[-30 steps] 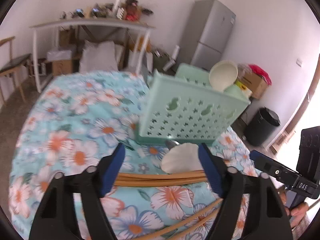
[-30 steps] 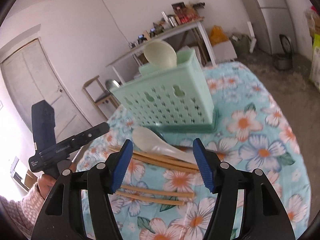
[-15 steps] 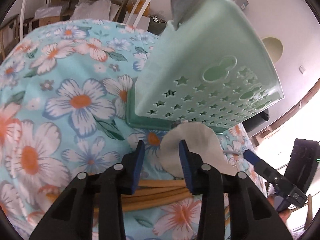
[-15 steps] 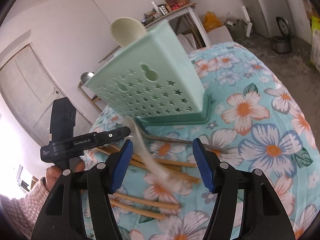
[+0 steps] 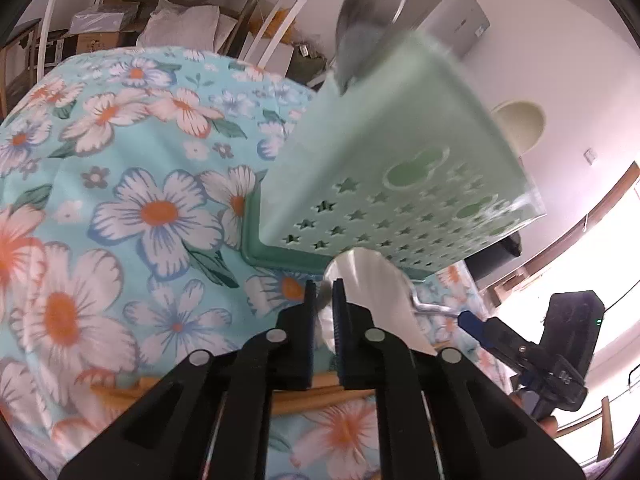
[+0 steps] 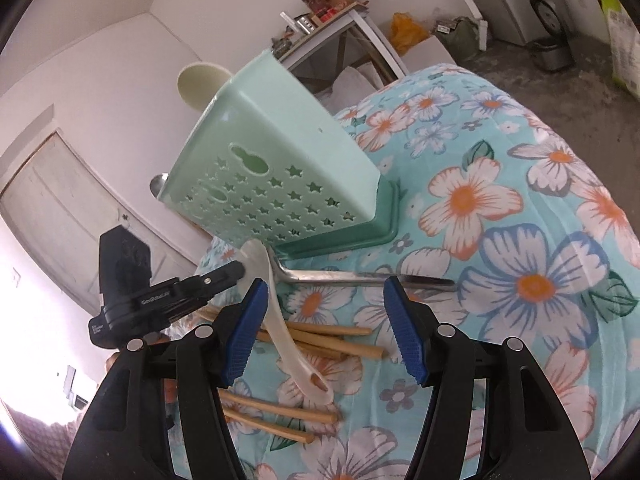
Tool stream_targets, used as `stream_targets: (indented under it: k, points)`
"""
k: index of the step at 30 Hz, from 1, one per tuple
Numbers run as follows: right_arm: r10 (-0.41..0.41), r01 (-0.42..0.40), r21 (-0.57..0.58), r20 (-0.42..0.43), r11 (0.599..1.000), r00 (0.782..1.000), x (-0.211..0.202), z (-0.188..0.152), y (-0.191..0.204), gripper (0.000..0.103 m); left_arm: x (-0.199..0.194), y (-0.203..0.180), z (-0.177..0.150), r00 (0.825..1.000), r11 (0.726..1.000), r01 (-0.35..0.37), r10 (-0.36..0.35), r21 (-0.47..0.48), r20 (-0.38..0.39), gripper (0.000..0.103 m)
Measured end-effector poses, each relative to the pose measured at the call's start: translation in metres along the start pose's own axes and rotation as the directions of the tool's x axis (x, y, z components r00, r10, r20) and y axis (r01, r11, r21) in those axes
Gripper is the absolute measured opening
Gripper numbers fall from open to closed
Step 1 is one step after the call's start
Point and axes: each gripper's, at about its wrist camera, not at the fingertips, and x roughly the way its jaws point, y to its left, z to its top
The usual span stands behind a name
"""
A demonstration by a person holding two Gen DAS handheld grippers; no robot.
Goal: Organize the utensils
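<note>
My left gripper point(image 5: 323, 300) is shut on the bowl edge of a white ceramic spoon point(image 5: 372, 296), in front of the mint green utensil holder point(image 5: 400, 188). In the right wrist view the left gripper point(image 6: 236, 270) holds that spoon point(image 6: 292, 344), its handle slanting down over the wooden chopsticks point(image 6: 336, 340). My right gripper point(image 6: 324, 328) is open and empty above the chopsticks. A metal spoon point(image 6: 360, 276) lies by the green holder point(image 6: 280, 172). A cream spoon point(image 6: 198, 86) stands in the holder.
The table has a blue floral cloth point(image 6: 500, 220). More chopsticks point(image 6: 272, 412) lie near the front. A grey fridge point(image 5: 444, 20), a cluttered white shelf table point(image 6: 336, 16) and a door point(image 6: 60, 208) stand behind.
My left gripper moved in to the white spoon's bowl, closed on it and tilted the spoon up. My right gripper stayed open and came lower and closer to the chopsticks.
</note>
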Motion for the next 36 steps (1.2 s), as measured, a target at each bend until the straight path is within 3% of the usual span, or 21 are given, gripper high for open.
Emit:
stream_targets:
  k: [7, 13, 17, 25, 34, 36]
  points:
    - [-0.031, 0.032, -0.050, 0.025, 0.998, 0.999, -0.018, 0.004, 0.011, 0.054, -0.048, 0.002, -0.011, 0.997, 0.999, 0.023, -0.021, -0.029, 0.072, 0.001]
    - [-0.073, 0.074, -0.176, 0.011, 0.982, 0.997, -0.016, 0.012, 0.039, 0.047, -0.081, 0.014, -0.026, 0.992, 0.997, -0.031, 0.040, -0.071, 0.118, 0.001]
    - [-0.140, 0.129, -0.319, -0.013, 0.939, 0.990, 0.002, 0.013, 0.069, 0.041, -0.090, 0.026, -0.040, 0.989, 0.992, -0.050, 0.064, -0.115, 0.130, 0.001]
    - [-0.238, 0.174, -0.500, -0.067, 0.849, 0.969, 0.055, 0.004, 0.111, 0.028, -0.100, 0.040, -0.053, 0.982, 0.986, -0.078, 0.102, -0.149, 0.157, 0.001]
    - [-0.378, 0.245, -0.667, -0.059, 0.704, 0.924, 0.102, -0.013, 0.135, 0.027, -0.120, 0.051, -0.056, 0.974, 0.984, -0.082, 0.112, -0.157, 0.196, 0.001]
    - [-0.407, 0.259, -0.694, -0.054, 0.672, 0.912, 0.113, -0.017, 0.137, 0.019, -0.121, 0.053, -0.056, 0.973, 0.984, -0.082, 0.113, -0.157, 0.200, 0.001]
